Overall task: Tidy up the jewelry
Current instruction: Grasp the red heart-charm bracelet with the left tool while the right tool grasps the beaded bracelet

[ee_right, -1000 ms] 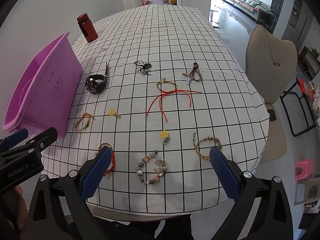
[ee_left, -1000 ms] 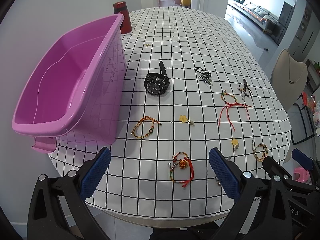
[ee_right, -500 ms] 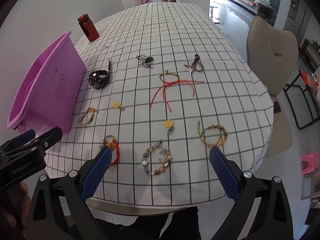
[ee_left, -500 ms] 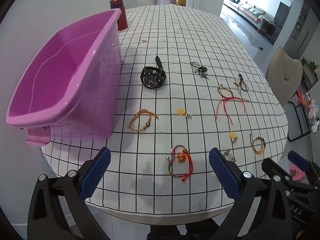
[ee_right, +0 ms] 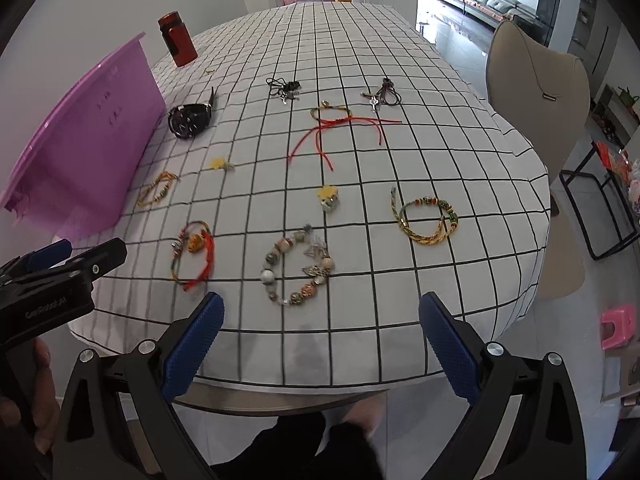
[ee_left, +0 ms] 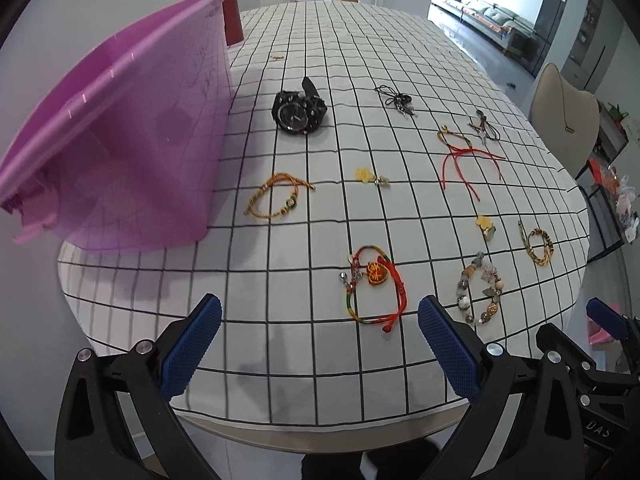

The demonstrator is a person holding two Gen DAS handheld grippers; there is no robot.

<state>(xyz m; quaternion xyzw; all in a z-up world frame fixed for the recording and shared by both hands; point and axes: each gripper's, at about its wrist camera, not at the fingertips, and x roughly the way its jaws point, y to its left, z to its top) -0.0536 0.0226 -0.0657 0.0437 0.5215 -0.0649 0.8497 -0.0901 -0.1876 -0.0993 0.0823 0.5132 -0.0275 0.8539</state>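
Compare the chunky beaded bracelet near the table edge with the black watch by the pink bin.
The beaded bracelet is a loose ring of mixed pale, brown and metallic beads; the black watch is a single dark piece with a round dial. The bracelet lies flat near the table's front edge, while the watch sits farther back beside the pink bin. Both rest untouched on the checked cloth.

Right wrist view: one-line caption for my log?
Open right gripper over the table edge, beaded bracelet just ahead, pink bin at left.
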